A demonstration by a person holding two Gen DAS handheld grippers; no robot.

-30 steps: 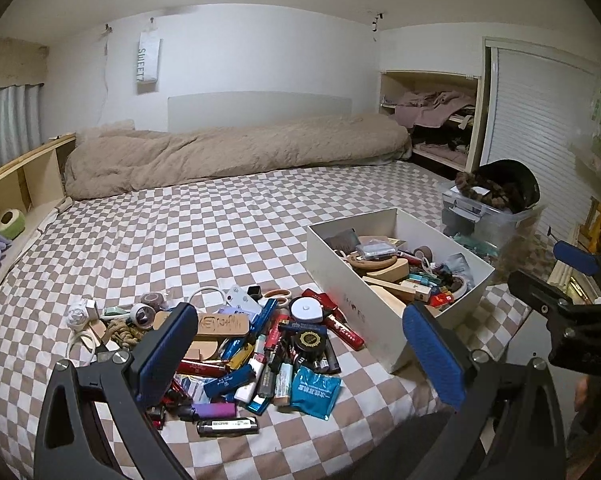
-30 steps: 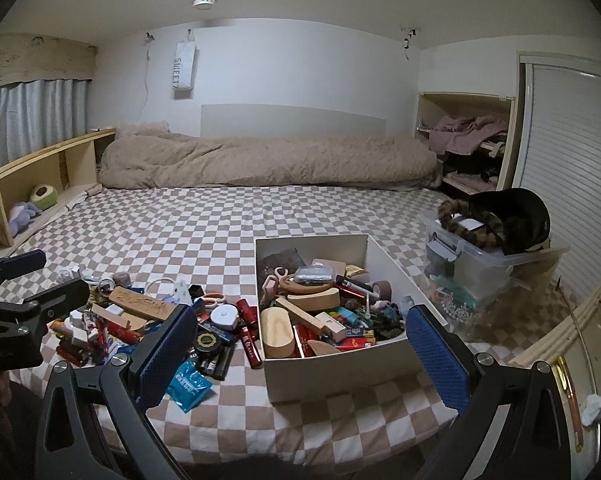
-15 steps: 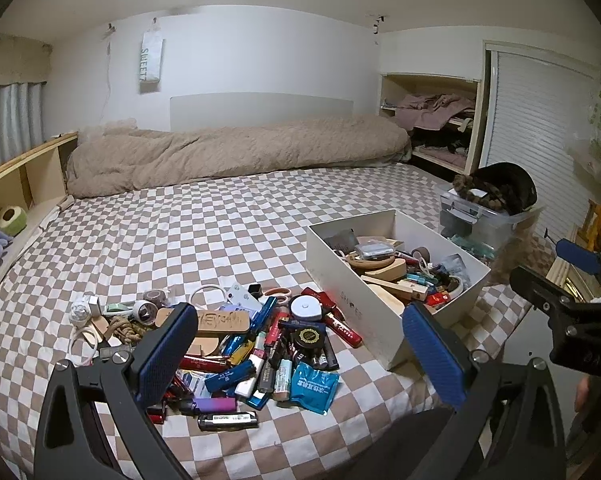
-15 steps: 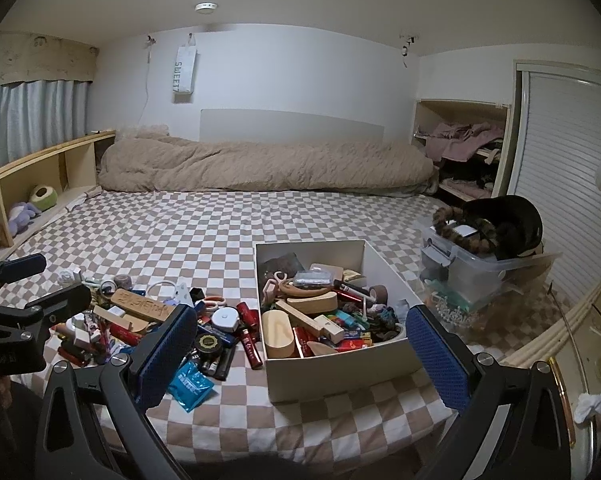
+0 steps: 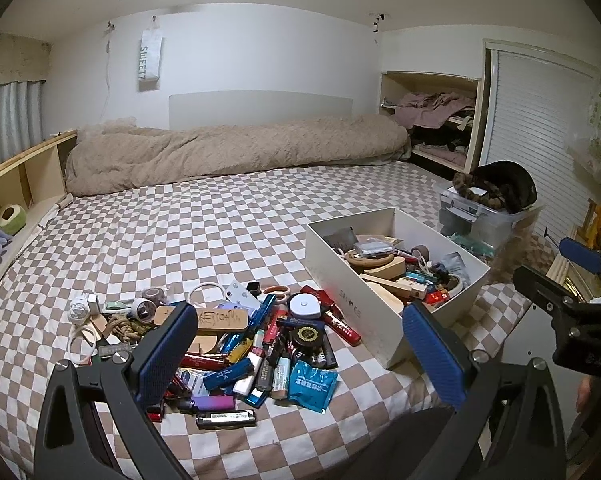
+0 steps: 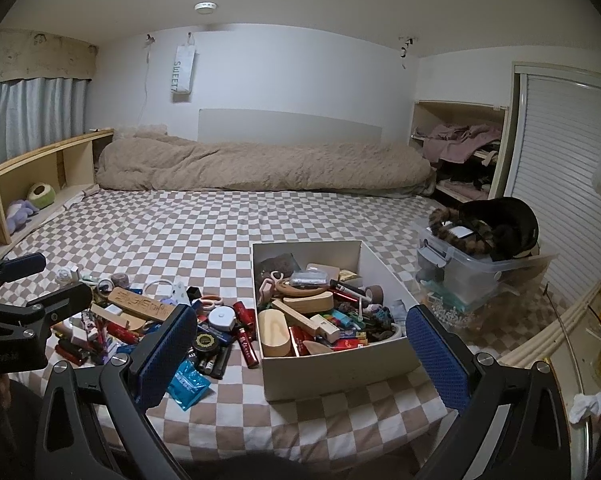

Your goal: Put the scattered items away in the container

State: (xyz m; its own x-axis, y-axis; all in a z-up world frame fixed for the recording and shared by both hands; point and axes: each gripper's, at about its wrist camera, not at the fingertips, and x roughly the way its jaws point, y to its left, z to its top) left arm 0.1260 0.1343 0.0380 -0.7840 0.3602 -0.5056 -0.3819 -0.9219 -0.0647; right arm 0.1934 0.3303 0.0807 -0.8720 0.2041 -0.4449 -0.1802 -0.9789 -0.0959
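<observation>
A heap of small scattered items (image 5: 236, 340) lies on the checkered bed: lighters, tubes, a blue sachet (image 5: 312, 385), a white round case (image 5: 305, 306), a wooden tag (image 5: 216, 319). The heap also shows in the right wrist view (image 6: 148, 320). A white box (image 5: 352, 312) to its right holds several items; it also shows in the right wrist view (image 6: 340, 364). My left gripper (image 5: 296, 356) is open and empty, held above the near side of the heap. My right gripper (image 6: 300, 356) is open and empty, held above the box's near wall.
A clear plastic bin (image 6: 480, 276) with a dark furry thing on top stands right of the box. A rolled beige duvet (image 5: 236, 152) lies at the bed's far end. A wooden shelf (image 6: 32, 184) runs along the left. The bed's near edge is just below both grippers.
Both grippers have drawn back and risen slightly, so the heap and the box sit a little farther off. Nothing was taken hold of or moved.
</observation>
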